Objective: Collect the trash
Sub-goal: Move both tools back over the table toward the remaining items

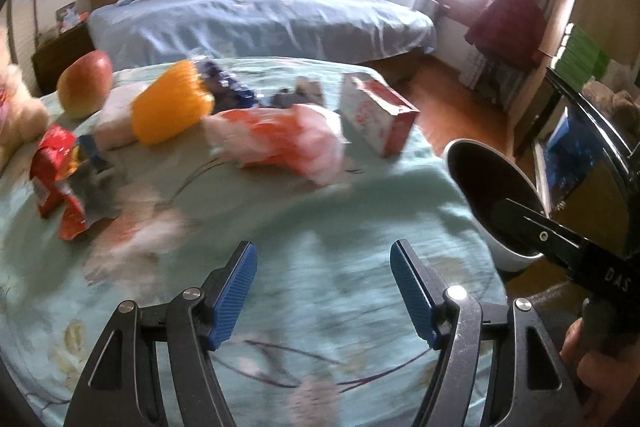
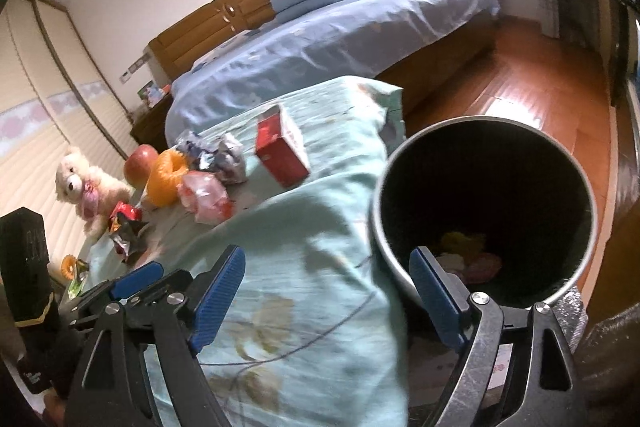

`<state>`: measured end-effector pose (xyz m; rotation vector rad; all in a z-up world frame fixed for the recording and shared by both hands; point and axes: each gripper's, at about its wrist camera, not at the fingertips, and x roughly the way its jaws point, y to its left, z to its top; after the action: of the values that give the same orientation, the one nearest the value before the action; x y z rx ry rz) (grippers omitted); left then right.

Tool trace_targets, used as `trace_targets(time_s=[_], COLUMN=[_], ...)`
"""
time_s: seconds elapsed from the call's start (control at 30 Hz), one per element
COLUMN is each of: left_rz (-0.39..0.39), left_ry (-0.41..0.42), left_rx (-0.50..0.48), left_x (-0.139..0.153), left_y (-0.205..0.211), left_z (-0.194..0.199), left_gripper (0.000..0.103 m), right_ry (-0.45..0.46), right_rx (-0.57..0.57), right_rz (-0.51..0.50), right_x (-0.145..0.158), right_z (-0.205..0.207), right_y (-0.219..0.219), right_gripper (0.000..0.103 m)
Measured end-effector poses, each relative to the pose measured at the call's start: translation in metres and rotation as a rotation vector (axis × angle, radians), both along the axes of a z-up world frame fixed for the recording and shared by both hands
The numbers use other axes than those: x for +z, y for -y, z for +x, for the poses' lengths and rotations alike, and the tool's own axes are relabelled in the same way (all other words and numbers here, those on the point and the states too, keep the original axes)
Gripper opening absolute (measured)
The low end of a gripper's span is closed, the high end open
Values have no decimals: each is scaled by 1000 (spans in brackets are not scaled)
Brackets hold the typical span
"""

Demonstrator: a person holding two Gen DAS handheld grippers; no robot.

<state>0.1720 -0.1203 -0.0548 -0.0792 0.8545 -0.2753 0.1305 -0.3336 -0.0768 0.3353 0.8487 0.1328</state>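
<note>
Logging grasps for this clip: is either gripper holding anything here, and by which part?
Nothing is held. The left gripper and the right gripper are both open and empty.

A: How is the left black two-finger gripper with blue ribbed pads (image 1: 324,291) standing?

B: It is holding its jaws spread wide, gripping nothing, hovering above the pale green floral bedcover (image 1: 280,211).

A: And the right black gripper with blue ribbed pads (image 2: 328,295)?

B: It is also gaping wide and gripping nothing, one finger over that bedcover's edge, the other finger past it. A bare hand (image 1: 592,367) is gripping its handle, just right of the bedcover.
</note>
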Motion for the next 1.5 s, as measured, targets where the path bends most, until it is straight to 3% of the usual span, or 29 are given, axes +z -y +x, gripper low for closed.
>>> trace_targets(time_s=[0.37,0.57,0.9,1.23,1.5], left_rz=[-10,-19,31,73,15], left_ry=[-15,-22,-66,-60,-48], left_rx=[47,67,124,200,147], left_x=[2,5,-11,-10,1], left_y=[-11,3,22,-26,-32], left_z=[-3,32,81,61,42], left_gripper=[69,78,78,78,78], right_ry=[-6,4,-2,3,1], right_rx=[24,3,-8,36,91], right_rz=[-4,-4,4,6,-6], right_x=[-3,1,0,-1,-4], right_z=[13,18,29,46,62], right_y=[-12,-2,9,-5,-28], right_gripper=[86,86,86,86,86])
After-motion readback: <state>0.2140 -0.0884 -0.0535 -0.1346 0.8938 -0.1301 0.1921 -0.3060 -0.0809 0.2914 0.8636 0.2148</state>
